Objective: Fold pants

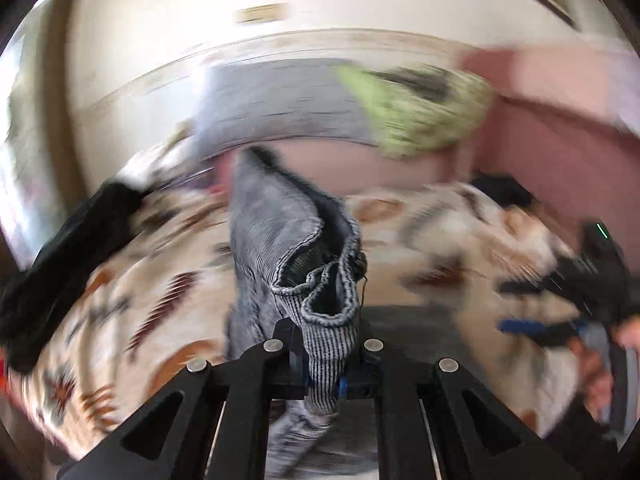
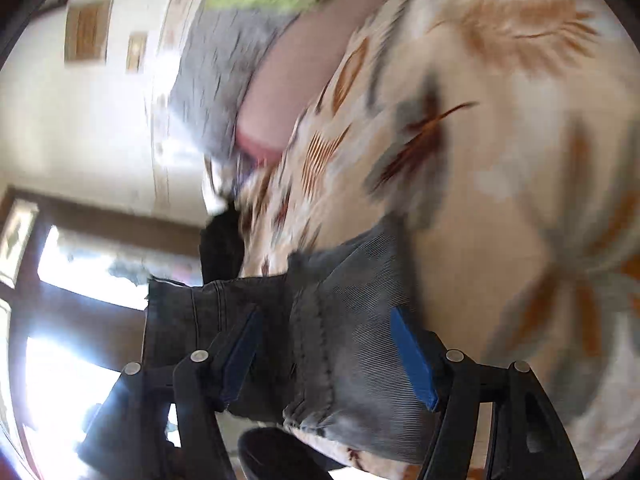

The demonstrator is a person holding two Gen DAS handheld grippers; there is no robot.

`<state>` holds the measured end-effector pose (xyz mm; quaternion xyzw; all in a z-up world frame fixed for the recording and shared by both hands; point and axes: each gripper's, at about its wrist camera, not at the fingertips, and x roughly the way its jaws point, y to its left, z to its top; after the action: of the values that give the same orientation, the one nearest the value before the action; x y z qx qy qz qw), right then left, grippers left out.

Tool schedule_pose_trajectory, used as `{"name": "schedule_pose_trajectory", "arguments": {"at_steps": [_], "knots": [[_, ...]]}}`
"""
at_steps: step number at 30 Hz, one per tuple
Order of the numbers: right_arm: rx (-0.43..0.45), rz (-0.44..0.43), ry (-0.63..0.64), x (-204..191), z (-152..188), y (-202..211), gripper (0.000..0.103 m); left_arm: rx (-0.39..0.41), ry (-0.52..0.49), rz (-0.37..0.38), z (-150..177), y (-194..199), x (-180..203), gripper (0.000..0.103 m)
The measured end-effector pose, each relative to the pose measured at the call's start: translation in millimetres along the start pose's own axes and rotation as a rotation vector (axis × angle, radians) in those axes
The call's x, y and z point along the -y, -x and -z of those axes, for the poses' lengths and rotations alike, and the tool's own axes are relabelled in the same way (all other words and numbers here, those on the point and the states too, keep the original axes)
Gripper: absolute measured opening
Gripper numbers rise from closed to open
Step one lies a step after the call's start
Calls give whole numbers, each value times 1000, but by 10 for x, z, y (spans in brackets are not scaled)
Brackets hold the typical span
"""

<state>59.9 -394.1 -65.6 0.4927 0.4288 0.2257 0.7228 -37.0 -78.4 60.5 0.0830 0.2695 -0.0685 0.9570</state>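
The grey jeans (image 1: 280, 240) hang in a bunched fold over the patterned bedspread (image 1: 120, 280). My left gripper (image 1: 324, 344) is shut on their hemmed edge, and the cloth rises from the jaws and drops below them. In the same view my right gripper (image 1: 516, 306) shows blurred at the right edge, held by a hand (image 1: 628, 332). The right wrist view is rolled sideways. There my right gripper (image 2: 325, 312) stands wide open, blue pads (image 2: 412, 360) apart, with the jeans (image 2: 352, 320) lying loose between and behind the fingers.
A grey pillow (image 1: 280, 100) and a green patterned pillow (image 1: 416, 112) lie at the head of the bed against a pink headboard (image 1: 560, 140). A black garment (image 1: 68, 260) lies on the bedspread at left. A bright window (image 2: 80, 280) is beyond the bed.
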Motion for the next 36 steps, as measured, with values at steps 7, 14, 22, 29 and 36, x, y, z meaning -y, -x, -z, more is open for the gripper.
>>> {"name": "schedule_pose_trajectory", "arguments": {"at_steps": [7,14,22,29,36], "knots": [[82,-31,-80,321,-117,373,71,-261,-312,89,780,-853,1178,23],[81,35,8,267,-10,477,71,-188,-82,292,274,-244,583,58],[-132,-232,12,-202,585,243,72,-203,190,39,371,-356,-807,66],[-174,0,-109,265,934,-99,62,-340,145,80,791,-745,-696,66],[-135,-33,-93,-136,1036,48,72,-286,191,132,712,-610,-803,66]]}}
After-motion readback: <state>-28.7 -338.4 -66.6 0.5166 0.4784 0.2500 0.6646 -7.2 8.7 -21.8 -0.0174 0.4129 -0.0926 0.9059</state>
